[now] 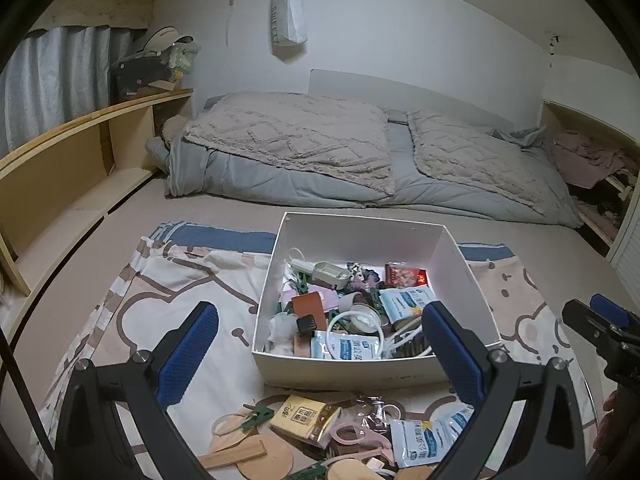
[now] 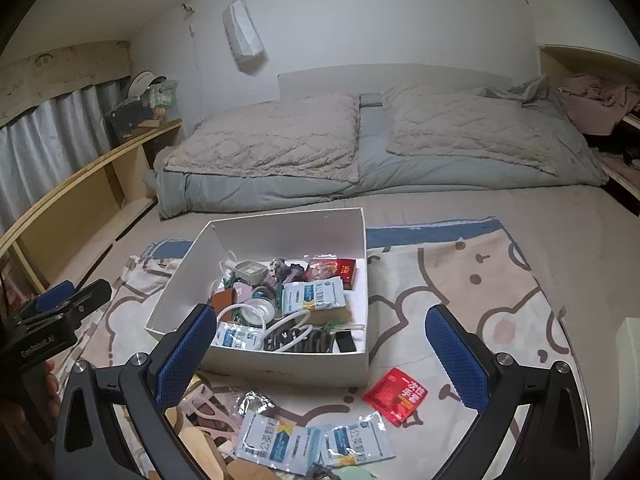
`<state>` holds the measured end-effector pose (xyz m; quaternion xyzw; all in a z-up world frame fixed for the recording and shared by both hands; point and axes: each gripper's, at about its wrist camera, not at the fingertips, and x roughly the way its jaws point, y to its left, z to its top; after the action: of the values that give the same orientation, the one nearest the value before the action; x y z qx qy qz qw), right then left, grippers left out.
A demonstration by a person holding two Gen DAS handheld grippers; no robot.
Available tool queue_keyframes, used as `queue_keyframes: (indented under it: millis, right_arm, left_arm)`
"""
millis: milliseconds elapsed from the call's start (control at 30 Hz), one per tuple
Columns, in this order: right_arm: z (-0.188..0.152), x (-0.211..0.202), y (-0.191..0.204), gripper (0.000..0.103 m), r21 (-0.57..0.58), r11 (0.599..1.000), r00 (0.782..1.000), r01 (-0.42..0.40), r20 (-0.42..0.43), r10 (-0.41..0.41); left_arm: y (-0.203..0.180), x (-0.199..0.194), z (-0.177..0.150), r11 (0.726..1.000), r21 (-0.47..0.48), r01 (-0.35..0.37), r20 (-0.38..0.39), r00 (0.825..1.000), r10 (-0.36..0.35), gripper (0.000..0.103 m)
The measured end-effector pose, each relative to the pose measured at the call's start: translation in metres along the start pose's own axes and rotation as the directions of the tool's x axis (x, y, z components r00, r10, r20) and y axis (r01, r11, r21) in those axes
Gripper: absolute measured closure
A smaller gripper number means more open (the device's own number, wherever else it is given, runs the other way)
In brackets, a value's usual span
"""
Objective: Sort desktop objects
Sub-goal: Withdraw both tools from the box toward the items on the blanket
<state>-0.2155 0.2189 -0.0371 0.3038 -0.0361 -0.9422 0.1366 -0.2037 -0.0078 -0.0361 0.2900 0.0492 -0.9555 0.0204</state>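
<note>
A white box [image 1: 340, 370] [image 2: 280, 368] full of small items sits on a cartoon-print cloth [image 1: 160, 280] [image 2: 460, 280]. In front of it lie loose things: a yellow packet [image 1: 306, 420], a green clip [image 1: 258, 416], pink scissors [image 1: 356, 438], wooden pieces [image 1: 240, 456], blue-white sachets [image 1: 424, 436] [image 2: 280, 440] and a red sachet [image 2: 396, 396]. My left gripper [image 1: 320, 356] hovers open above the box's near wall, holding nothing. My right gripper [image 2: 320, 354] is open and empty too, over the box's near right corner. Each gripper shows at the edge of the other's view.
Behind the cloth lies folded grey and beige bedding [image 1: 320, 152] [image 2: 360, 144] against a white wall. A wooden shelf [image 1: 72, 168] [image 2: 80, 184] runs along the left. Clothes [image 2: 596, 100] pile up at the far right. A white object [image 2: 630, 352] stands at the right edge.
</note>
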Motion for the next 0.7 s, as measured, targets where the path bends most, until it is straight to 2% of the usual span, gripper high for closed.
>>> queue_keyframes:
  millis: [367, 700]
  right_arm:
    - [0.0, -0.031, -0.013, 0.0, -0.018, 1.0, 0.999, -0.015, 0.038, 0.016]
    - [-0.001, -0.056, -0.027, 0.0, -0.039, 0.999, 0.997, -0.013, 0.08, 0.016]
  left_arm:
    - [-0.008, -0.025, 0.001, 0.999, 0.039, -0.009, 0.035, 0.999, 0.008, 0.001]
    - [0.019, -0.048, 0.007, 0.999, 0.024, -0.044, 0.086, 0.995, 0.042, 0.001]
